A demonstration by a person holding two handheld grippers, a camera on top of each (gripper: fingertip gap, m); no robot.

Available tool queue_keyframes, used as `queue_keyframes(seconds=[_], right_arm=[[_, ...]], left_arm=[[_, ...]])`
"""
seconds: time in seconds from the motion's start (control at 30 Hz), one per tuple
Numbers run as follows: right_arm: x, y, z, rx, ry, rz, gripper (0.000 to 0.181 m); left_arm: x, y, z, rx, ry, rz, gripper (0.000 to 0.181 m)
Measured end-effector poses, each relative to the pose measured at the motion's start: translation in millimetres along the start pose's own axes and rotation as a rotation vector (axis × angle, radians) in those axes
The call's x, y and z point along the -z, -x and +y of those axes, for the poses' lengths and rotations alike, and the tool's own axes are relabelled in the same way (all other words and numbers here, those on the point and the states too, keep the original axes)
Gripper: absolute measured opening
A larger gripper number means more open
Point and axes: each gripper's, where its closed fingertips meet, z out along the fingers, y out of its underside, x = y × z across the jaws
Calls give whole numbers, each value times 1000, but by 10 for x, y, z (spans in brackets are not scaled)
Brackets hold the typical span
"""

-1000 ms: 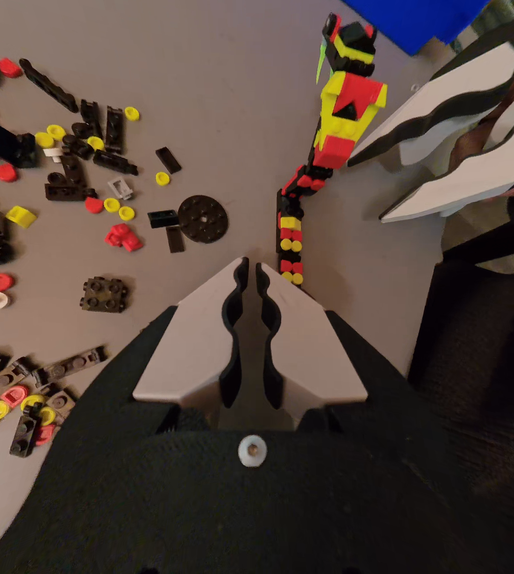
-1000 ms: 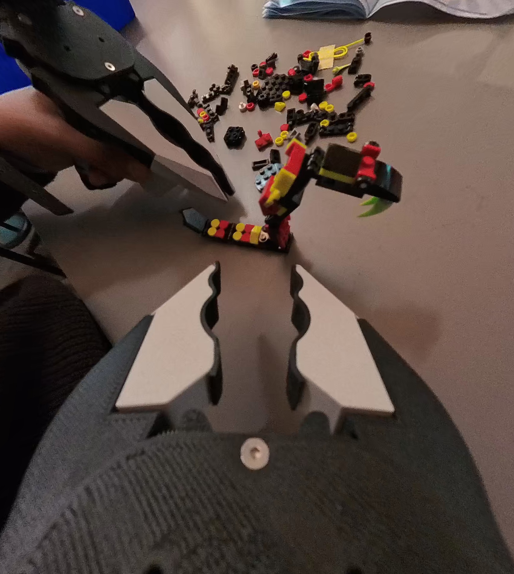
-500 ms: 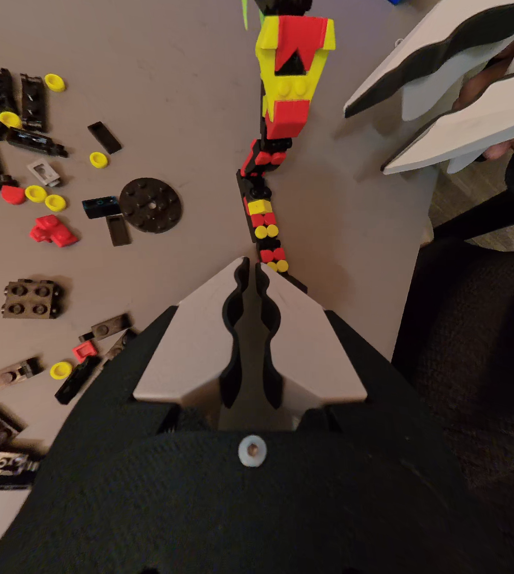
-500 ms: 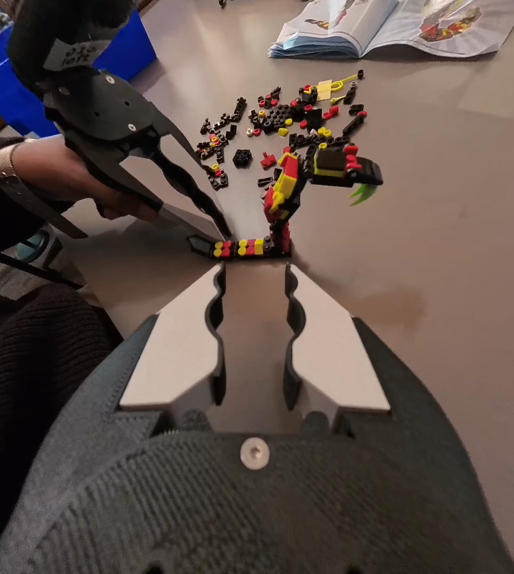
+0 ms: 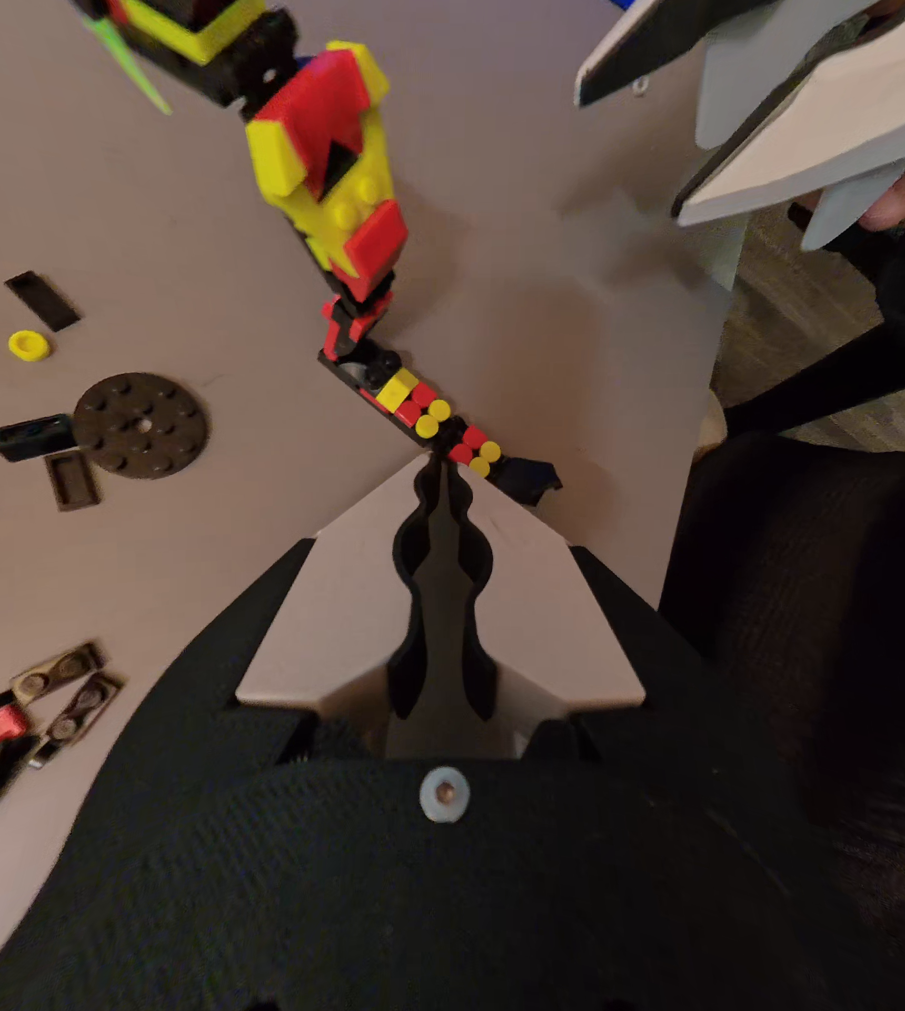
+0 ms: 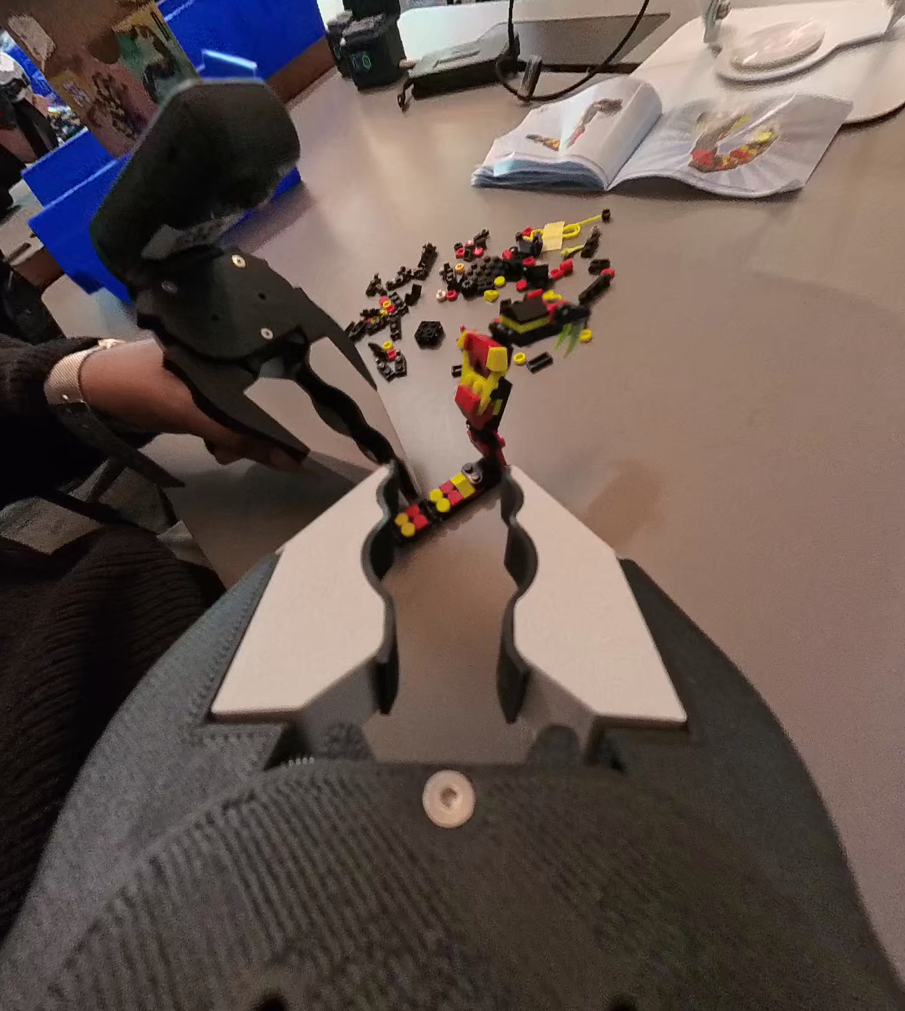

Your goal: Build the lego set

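Your left gripper (image 5: 442, 470) is pressing its nearly closed tips against the tail of the lego snake model (image 5: 329, 180), right where the flat black strip with red and yellow studs is lying on the grey table (image 5: 521, 273). The fingers are almost clenched; whether they are actually pinching the strip you cannot tell from here (the tips are hiding the contact).

Your right gripper (image 6: 447, 481) is hanging with its fingers spread apart, straddling the same tail strip (image 6: 439, 500) without gripping anything. The left gripper (image 6: 401, 476) is meeting the strip at its near end in that view.

The snake model (image 6: 480, 383) is standing on the table near its front edge, its red-and-yellow neck rising upright from the strip and its black head with a green tongue leaning out over the loose bricks.

Loose lego pieces (image 6: 494, 273) are lying scattered beyond the model, among them a round black plate (image 5: 139, 425). An open instruction booklet (image 6: 658, 142) is lying farther back.

Containers: blue bins (image 6: 72, 180) are sitting at the table's far left (contents are not visible).
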Motion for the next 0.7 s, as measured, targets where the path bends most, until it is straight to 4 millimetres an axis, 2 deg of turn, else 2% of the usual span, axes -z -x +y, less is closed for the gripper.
queue_keyframes(seconds=[0.03,0.2,0.37,0.47,0.53,0.63,0.7], right_arm=[[38,-5,-43,6,-14,5,35],[199,-67,-180,60,-60,56,36],[220,-149,-143,115,-47,109,41],[128,-104,-86,129,-32,118,47],[8,14,-11,126,-13,91,53],[-195,176,183,157,75,79,57],[-291,189,306,204,139,118,58]], left_arm=[[-16,-27,-19,-2,-5,1,1],[-110,-133,-120,-7,-23,9,1],[-89,-159,-203,0,-56,27,3],[76,-128,-295,24,-122,55,3],[237,-49,-372,42,-189,57,4],[461,117,-428,65,-281,20,4],[583,192,-446,79,-345,-3,4]])
